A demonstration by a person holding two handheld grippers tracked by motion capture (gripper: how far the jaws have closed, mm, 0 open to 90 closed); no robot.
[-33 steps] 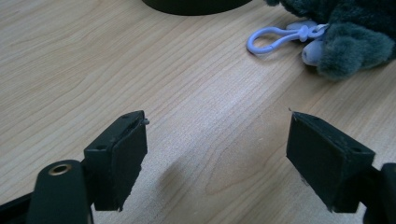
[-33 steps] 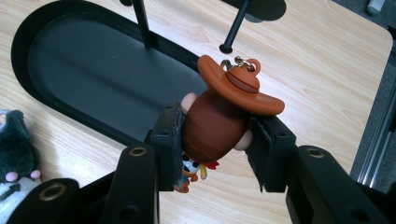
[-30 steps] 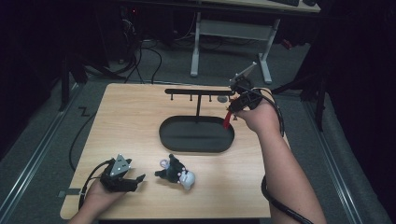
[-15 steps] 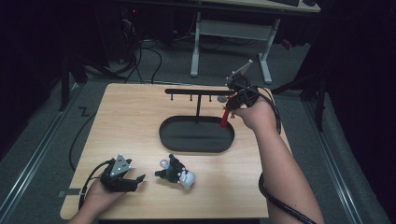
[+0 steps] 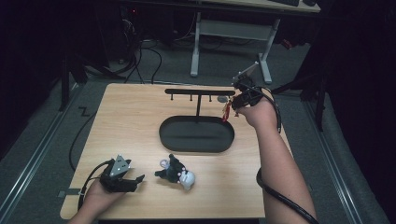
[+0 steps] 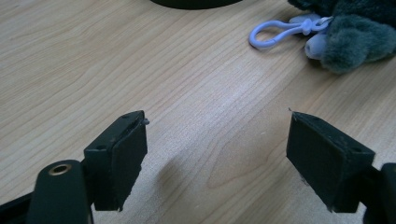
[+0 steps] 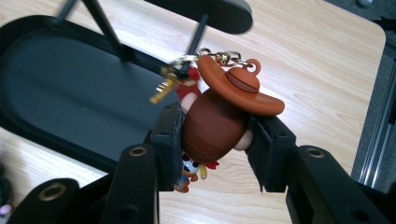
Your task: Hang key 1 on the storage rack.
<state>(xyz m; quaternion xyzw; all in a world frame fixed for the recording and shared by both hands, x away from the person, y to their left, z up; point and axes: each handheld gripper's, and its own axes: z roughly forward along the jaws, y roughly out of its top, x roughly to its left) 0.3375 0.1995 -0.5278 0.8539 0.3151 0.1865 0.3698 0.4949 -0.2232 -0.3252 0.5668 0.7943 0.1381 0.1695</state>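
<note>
1. Where the wooden table [image 5: 126,121] is looked down on, two keychain toys, one black stand [image 5: 198,92] and two grippers are counted.
2. One toy, a smooth brown figure [image 7: 215,122] with an orange brimmed hat and a gold chain, is clamped between the right gripper's [image 7: 215,140] jaws beside the stand's bar end.
3. One fuzzy dark plush [image 5: 176,171] with a lilac plastic clip lies near the left gripper [image 5: 137,178], whose jaws are held apart over bare wood.
4. The stand's oval base is matte black.
</note>
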